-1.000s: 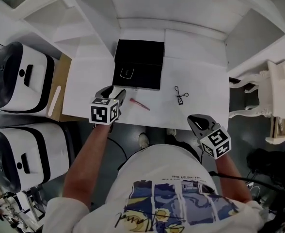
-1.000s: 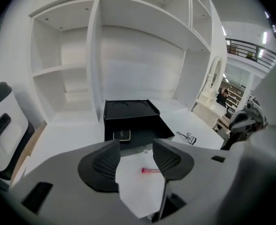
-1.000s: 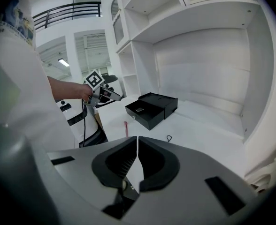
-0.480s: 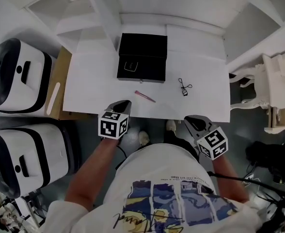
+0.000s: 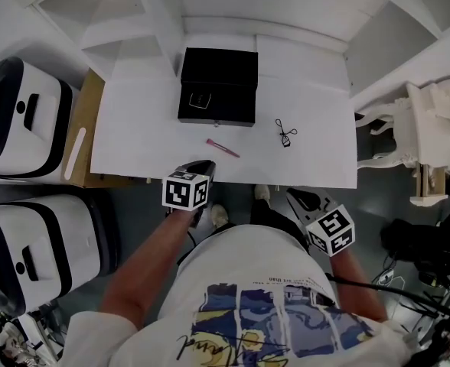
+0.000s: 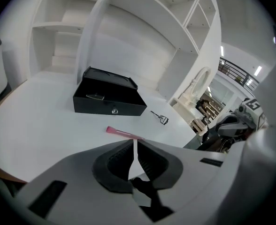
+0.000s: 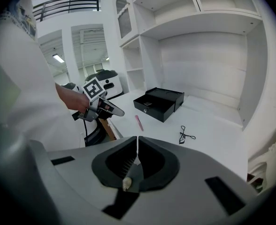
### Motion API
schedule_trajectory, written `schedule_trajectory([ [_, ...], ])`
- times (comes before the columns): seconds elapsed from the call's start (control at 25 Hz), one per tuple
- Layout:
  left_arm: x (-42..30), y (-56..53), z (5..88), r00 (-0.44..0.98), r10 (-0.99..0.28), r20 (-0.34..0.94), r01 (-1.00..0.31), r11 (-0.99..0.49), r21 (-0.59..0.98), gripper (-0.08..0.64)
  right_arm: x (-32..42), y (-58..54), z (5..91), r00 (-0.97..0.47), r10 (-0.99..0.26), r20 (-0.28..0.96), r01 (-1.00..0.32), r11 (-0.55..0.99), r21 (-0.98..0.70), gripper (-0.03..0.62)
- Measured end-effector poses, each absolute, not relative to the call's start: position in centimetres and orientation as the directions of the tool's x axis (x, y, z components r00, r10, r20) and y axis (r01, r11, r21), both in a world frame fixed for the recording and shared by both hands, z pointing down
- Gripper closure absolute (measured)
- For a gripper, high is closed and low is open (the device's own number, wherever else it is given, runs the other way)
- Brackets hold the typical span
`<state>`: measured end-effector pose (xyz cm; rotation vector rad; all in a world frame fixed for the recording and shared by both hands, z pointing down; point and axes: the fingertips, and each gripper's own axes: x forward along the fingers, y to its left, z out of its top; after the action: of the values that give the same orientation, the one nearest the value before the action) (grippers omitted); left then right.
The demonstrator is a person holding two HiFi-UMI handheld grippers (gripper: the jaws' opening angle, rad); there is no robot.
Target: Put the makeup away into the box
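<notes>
An open black box [image 5: 217, 96] stands at the back middle of the white table [image 5: 133, 144], with a small item [image 5: 200, 100] inside it. A pink makeup stick [image 5: 223, 148] lies in front of the box, and a black eyelash curler [image 5: 285, 134] lies to its right. My left gripper [image 5: 202, 167] is shut and empty at the table's front edge, short of the pink stick [image 6: 124, 133]. My right gripper [image 5: 298, 197] is shut and empty, off the front edge, well back from the curler [image 7: 186, 135]. The left gripper [image 7: 114, 110] also shows in the right gripper view.
White shelving rises behind the table. Two white-and-black machines [image 5: 18, 113] and a wooden board [image 5: 83, 144] stand to the left. A white ornate chair [image 5: 432, 128] is on the right. The person's body is close to the table's front edge.
The left gripper has drawn back from beside the box to the front edge and sunk, and its jaws have closed. The right gripper has shifted a little.
</notes>
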<state>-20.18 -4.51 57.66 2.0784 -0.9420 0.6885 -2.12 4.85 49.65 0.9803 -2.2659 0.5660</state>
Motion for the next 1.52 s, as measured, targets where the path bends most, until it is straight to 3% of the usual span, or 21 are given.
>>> schedule_trajectory([
  [0.16, -19.1, -5.4, 58.6, 0.571, -0.395, 0.720, -0.813, -0.395, 0.429, 0.524, -1.5, 3.0, 49.0, -0.564, -0.498, 0.659, -0.741, 0.658, -0.136, 0.565],
  [0.28, -18.5, -6.4, 59.4, 0.539, -0.402, 0.740, -0.838, -0.343, 0.424, 0.439, -0.5, 1.8, 48.8, -0.576, -0.489, 0.655, -0.729, 0.669, -0.142, 0.565],
  [0.76, -17.9, -9.1, 63.0, 0.378, -0.405, 0.832, -0.925, -0.121, 0.362, 0.394, 4.6, -1.5, 49.8, -0.628, -0.412, 0.660, -0.670, 0.718, -0.189, 0.565],
  [1.16, -18.3, -10.4, 64.6, 0.236, -0.406, 0.883, -0.970, -0.043, 0.239, 0.394, 8.2, -3.6, 50.9, -0.660, -0.379, 0.648, -0.640, 0.736, -0.221, 0.565],
  [1.52, -19.4, -10.3, 64.9, 0.149, -0.371, 0.917, -0.989, -0.073, 0.131, 0.498, 9.5, -5.3, 51.8, -0.691, -0.353, 0.631, -0.611, 0.751, -0.249, 0.565],
])
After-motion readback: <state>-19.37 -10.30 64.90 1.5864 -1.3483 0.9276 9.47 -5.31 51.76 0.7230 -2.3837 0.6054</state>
